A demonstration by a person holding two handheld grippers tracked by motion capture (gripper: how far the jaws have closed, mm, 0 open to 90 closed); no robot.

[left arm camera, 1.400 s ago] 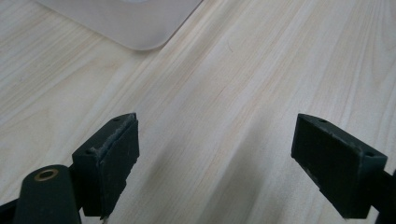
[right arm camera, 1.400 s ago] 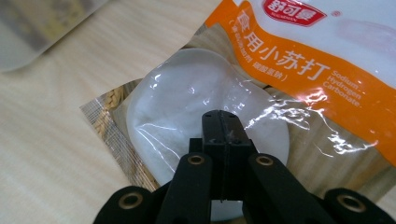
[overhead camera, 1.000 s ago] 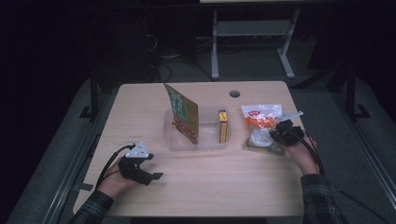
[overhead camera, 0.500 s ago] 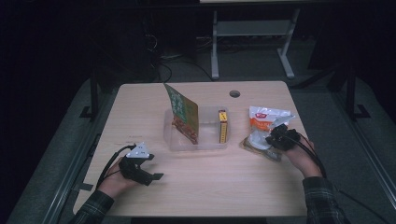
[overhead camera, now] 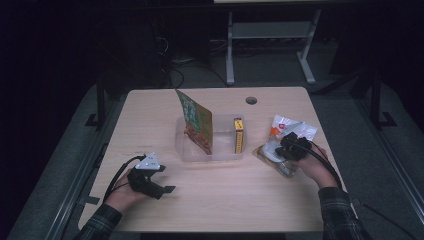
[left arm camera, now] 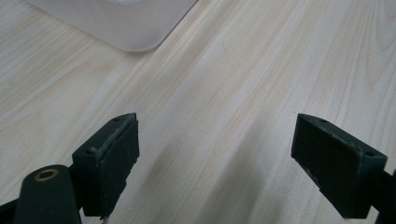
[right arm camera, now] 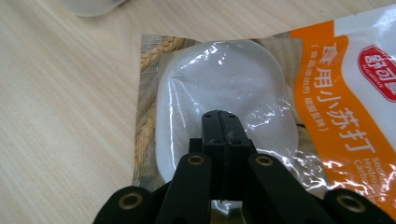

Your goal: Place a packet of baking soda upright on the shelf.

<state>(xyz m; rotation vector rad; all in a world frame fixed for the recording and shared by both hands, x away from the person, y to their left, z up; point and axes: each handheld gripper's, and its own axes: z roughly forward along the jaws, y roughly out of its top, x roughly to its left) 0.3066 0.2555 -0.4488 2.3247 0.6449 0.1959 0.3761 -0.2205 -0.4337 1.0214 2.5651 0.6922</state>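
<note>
Right hand-held gripper [right arm camera: 219, 122], jaws pressed together, rests over the white pouch [right arm camera: 224, 102] at centre frame; whether film is pinched is unclear. Left hand-held gripper [left arm camera: 215, 154] stands wide, empty. Pouch not yet in the tray [overhead camera: 220, 152].

Dim lab: bare worktable [overhead camera: 150, 115], floor cables [overhead camera: 175, 75]

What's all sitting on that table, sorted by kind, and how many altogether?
Clear plastic tray: 1
Green snack packet standing in the tray: 1
Yellow box in the tray: 1
Sealed food pouches, one clear, one orange and white: 2
Total: 5
</note>
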